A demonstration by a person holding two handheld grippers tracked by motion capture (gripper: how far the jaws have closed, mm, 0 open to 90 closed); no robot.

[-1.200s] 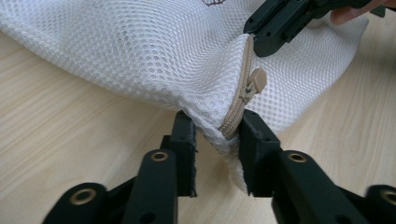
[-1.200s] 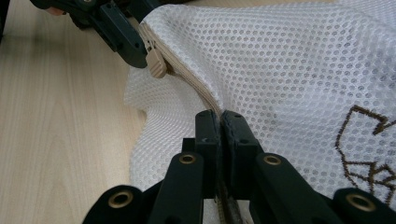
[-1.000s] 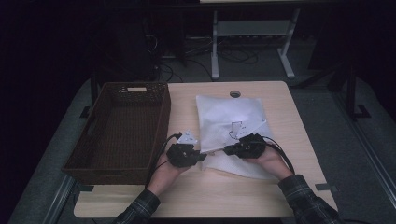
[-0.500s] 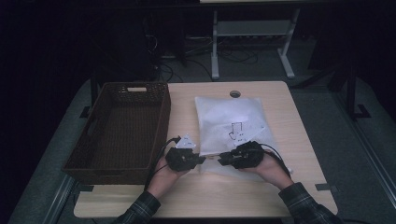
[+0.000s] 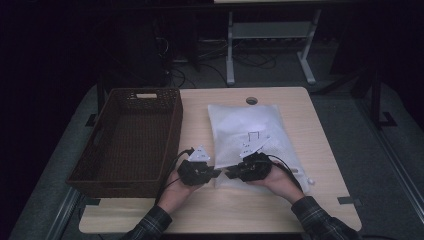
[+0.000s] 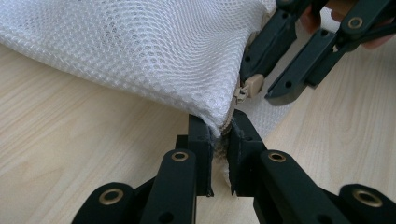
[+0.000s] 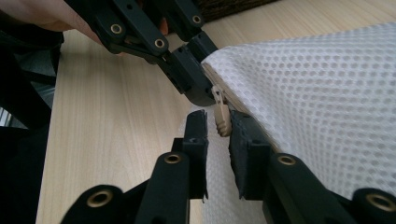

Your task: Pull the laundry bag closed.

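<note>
One white mesh bag (image 6: 140,51): left hand-held gripper (image 6: 219,135) pinches its corner, right hand-held gripper (image 7: 218,126) narrowly brackets its one zipper pull (image 7: 222,116).

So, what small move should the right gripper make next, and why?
Probably the right gripper should close on the beige zipper pull. The pull sits between its open jaws, not yet pinched, while the left gripper already clamps the corner of the white mesh bag beside the zipper, so the bag looks braced for pulling.
</note>
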